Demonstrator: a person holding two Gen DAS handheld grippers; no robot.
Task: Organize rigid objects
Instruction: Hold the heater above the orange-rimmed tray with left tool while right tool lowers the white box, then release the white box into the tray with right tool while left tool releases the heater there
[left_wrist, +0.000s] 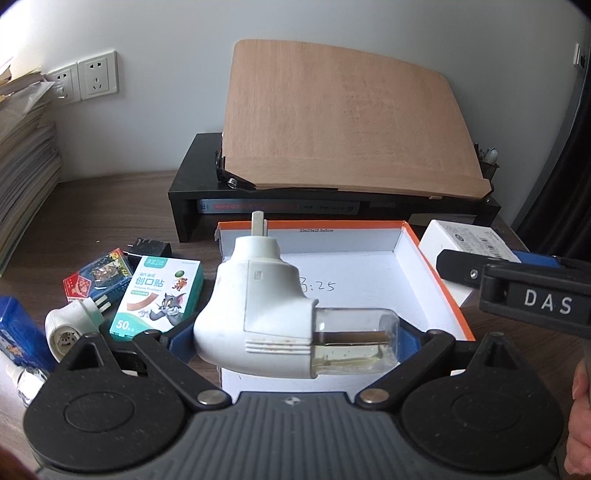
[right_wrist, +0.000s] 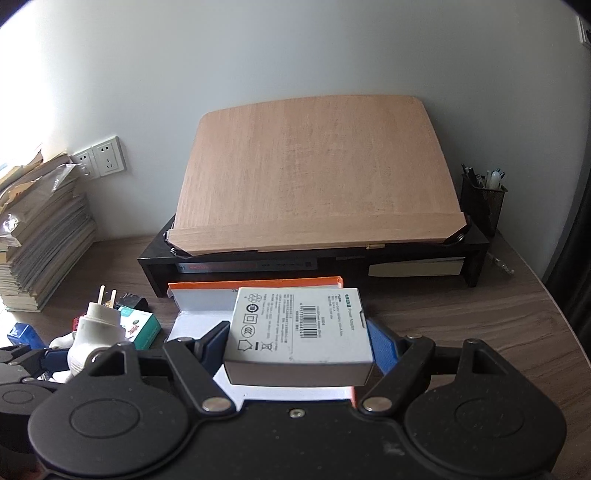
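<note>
My left gripper (left_wrist: 295, 338) is shut on a white plug-in vaporizer (left_wrist: 258, 306) with a clear liquid bottle, prongs pointing away. It hangs over the near edge of an open white box with orange rim (left_wrist: 436, 273), whose floor is bare apart from handwriting. My right gripper (right_wrist: 299, 345) is shut on a white power adapter carton (right_wrist: 299, 328), held flat above the same orange-rimmed box (right_wrist: 255, 286). In the left wrist view that carton (left_wrist: 461, 236) shows at the box's right side.
Left of the box lie a teal plaster box (left_wrist: 159, 295), a card pack (left_wrist: 98, 280), a black adapter (left_wrist: 151, 247), a second white plug (left_wrist: 70, 325) and a blue carton (left_wrist: 14, 332). Behind stand a black riser (right_wrist: 155, 262) with a wooden board (right_wrist: 314, 173), a paper stack (right_wrist: 40, 240) and a pen cup (right_wrist: 484, 203).
</note>
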